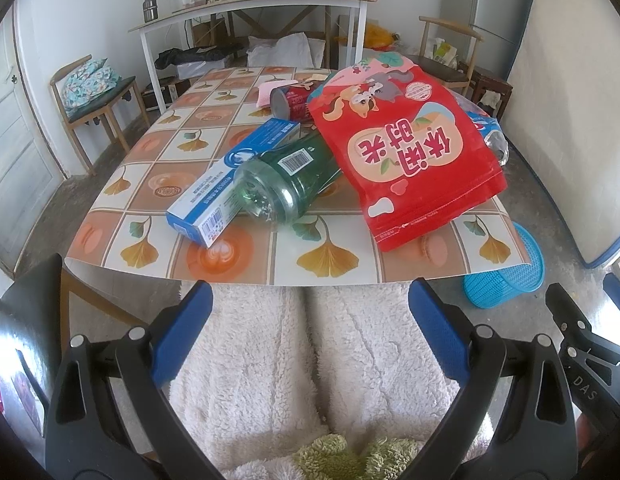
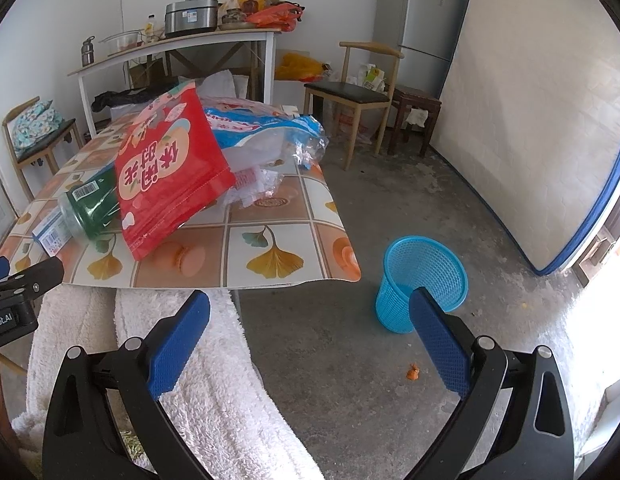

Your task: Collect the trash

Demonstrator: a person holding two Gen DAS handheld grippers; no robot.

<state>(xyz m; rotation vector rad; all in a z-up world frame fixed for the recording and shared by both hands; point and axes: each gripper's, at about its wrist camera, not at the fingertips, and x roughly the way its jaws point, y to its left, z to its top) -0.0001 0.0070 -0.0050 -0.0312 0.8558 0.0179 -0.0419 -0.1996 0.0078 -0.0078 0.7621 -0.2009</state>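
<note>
While both tongs, the left tongs (image 1: 310, 332) and the right tongs (image 2: 310, 336), hang wide open and hold nothing, the trash lies on the table (image 1: 246, 272): a red snack bag (image 1: 406, 148) leans on a green bottle (image 1: 286, 184) beside a toothpaste box (image 1: 230, 184). At 3 o'clock from the table, a blue basket (image 2: 422, 280) stands on the floor (image 2: 390, 208).

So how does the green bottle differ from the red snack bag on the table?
The green bottle is rigid, see-through and round; the red snack bag is flat, opaque and printed. The bottle lies on its side under the bag's edge; the bag is propped on top, tilted. The bag looks bigger. Both are on the table, ungripped.
</note>
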